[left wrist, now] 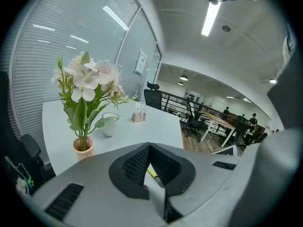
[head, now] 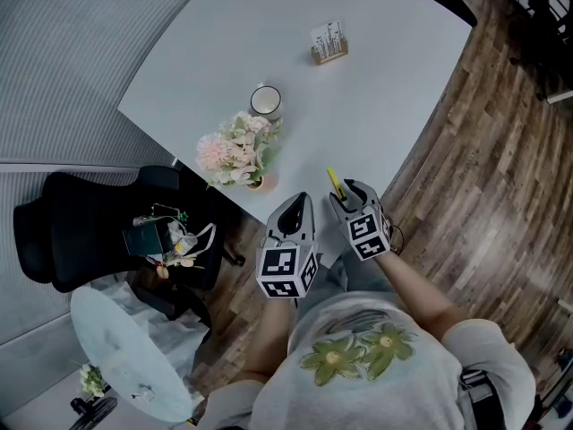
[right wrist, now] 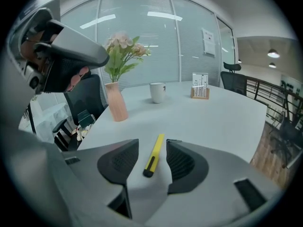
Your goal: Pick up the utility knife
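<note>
Knife (right wrist: pixel 154 156) flat on the table (head: pixel 385 106), near the edge closest to the person, lengthwise between the spread jaws of the right gripper (right wrist: pixel 153 142). Not pinched yet, with bare table showing on either side of it. Left gripper (left wrist: pixel 149 146) just beside, pads together at the tips and clenched on nothing. Only a yellow sliver of the knife glimpsed through the notch behind them.

Main risk, as a judgement: a slim, low handle on a smooth top.
- With the pads too high: sliding over it and coming up empty.
- With the squeeze off-centre: shoving one end and spinning it out of the gap.
- So close to the edge, could then skid off onto the wood floor (head: pixel 483 177).
- Risks scraping the pads on the table if pressed down hard to get low enough.
- If gripped near one end only, likely to droop or twist on the lift.

Impossible to tell from here whether the blade is out.

Nearby:
- To the left, flowers (head: pixel 235 149) in a small pot, nearer the left gripper than the right.
- Behind them, a cup (head: pixel 266 102).
- At the far side, well apart, a card stand (head: pixel 329 43).
- Off the table's left edge, a chair (head: pixel 81 231).

Nothing between jaws and knife; only the left gripper near enough to bump.
</note>
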`<state>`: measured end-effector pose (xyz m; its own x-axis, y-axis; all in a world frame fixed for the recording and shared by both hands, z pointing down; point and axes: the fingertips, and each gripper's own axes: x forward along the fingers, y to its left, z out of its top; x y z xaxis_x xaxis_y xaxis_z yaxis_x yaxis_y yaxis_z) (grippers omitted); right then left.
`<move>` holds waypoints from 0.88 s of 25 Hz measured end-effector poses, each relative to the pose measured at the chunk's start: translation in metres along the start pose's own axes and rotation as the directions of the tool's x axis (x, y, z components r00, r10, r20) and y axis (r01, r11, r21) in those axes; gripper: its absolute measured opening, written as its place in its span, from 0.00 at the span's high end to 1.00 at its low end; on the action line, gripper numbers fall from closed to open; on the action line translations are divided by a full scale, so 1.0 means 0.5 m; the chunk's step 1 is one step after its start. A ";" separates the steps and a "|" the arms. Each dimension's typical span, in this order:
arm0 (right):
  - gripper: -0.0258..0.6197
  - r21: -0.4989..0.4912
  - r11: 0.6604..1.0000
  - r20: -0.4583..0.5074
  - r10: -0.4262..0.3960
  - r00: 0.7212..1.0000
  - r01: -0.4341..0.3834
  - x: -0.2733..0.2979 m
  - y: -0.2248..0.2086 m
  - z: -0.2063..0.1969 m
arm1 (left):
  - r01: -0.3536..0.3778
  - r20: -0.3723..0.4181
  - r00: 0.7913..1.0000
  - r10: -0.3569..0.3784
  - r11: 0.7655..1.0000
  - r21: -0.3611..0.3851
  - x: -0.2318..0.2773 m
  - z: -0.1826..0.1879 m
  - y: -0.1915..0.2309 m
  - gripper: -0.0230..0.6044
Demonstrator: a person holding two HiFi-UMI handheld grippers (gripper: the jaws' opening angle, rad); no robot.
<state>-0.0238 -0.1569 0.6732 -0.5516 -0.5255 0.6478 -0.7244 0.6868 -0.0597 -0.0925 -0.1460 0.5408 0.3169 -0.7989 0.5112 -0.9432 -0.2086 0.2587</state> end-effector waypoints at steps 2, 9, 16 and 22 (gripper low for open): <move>0.67 0.005 1.000 -0.012 -0.001 1.000 0.001 0.005 -0.001 -0.012 | -0.002 -0.002 1.000 0.002 1.000 -0.001 0.001 -0.001 0.000 0.96; 0.67 -0.009 1.000 -0.048 -0.001 0.999 0.000 0.018 -0.003 -0.027 | -0.005 -0.013 1.000 0.005 1.000 0.009 0.006 -0.005 -0.005 0.96; 0.68 -0.019 1.000 -0.072 0.000 0.997 -0.002 0.029 -0.002 -0.043 | -0.003 -0.019 1.000 0.004 1.000 0.008 0.006 -0.009 -0.010 0.96; 0.68 -0.030 1.000 -0.078 -0.005 0.997 0.003 0.035 -0.002 -0.054 | 0.004 -0.026 1.000 -0.003 1.000 0.019 0.012 -0.011 -0.019 0.96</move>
<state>-0.0215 -0.1533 0.7048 -0.5140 -0.4880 0.7054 -0.7129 0.7004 -0.0349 -0.0813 -0.1458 0.5460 0.3226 -0.7834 0.5312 -0.9437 -0.2224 0.2450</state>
